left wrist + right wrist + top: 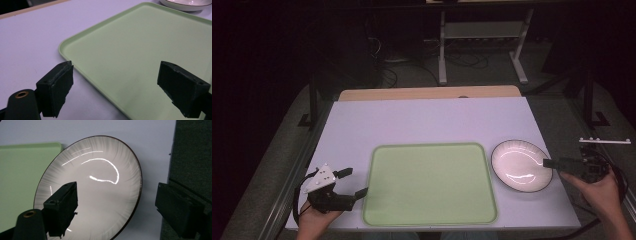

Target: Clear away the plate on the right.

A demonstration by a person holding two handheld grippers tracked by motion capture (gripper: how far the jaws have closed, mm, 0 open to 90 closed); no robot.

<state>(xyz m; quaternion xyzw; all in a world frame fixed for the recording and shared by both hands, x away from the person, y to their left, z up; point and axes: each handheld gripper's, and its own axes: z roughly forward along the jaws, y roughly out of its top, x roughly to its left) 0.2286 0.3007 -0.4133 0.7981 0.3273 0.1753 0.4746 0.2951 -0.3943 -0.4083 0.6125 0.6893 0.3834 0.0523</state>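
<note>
A pale green tray (429, 184) lies empty at the front middle of the white table (412, 120). Right of it rests a white plate with a dark rim (521, 165). My left gripper (355, 182) is open at the tray's left edge. In the left gripper view its jaws (116, 75) stand wide apart over the tray's near corner (75, 45), holding nothing. My right gripper (552, 164) is open at the plate's right side. In the right gripper view its jaws (117, 197) straddle the plate's rim (138, 177), one over the plate (95, 185), the other past the table's edge.
The table's right edge runs close beside the plate, with grey floor (592, 120) beyond it. A white bar (604, 141) sits off the table at the right. A wooden strip (427, 93) borders the far side, with metal desk legs (442, 50) behind.
</note>
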